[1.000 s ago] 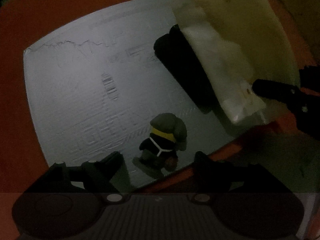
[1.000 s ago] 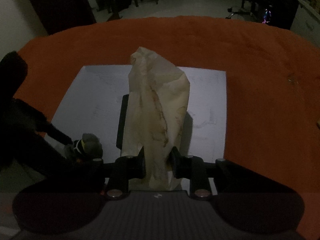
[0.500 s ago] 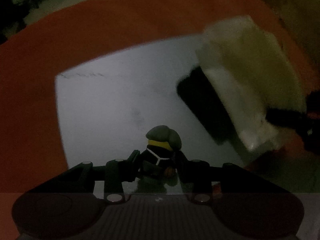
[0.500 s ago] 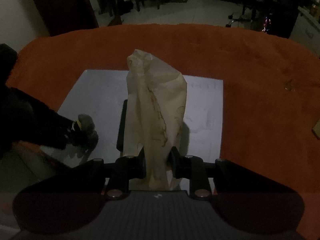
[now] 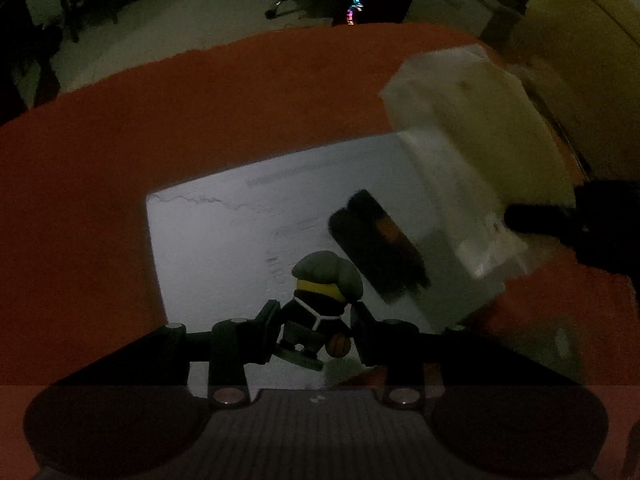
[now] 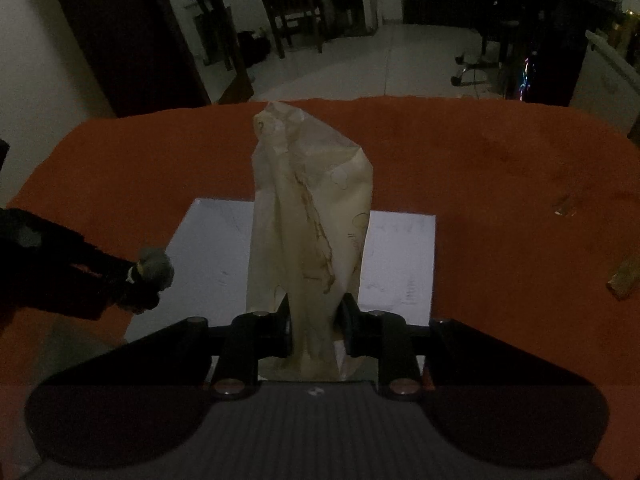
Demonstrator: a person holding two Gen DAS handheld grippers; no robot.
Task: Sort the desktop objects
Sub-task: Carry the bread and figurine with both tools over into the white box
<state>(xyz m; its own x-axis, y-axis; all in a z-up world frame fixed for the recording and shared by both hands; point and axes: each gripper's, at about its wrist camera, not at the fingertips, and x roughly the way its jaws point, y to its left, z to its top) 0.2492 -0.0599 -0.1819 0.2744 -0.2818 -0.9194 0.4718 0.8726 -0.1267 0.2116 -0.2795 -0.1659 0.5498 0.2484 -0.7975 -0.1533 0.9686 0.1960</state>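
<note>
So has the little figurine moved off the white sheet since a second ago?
Yes. The left gripper has shut on the figurine and raised it; its base now hangs tilted above the white sheet's near edge.

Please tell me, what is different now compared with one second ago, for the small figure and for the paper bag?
The left gripper, open and short of the small figure a second ago, moved in, closed on it and lifted it off the white sheet. The right gripper stays shut on the paper bag, which has also risen, uncovering more of the dark flat object. The orange cloth is unchanged.
</note>
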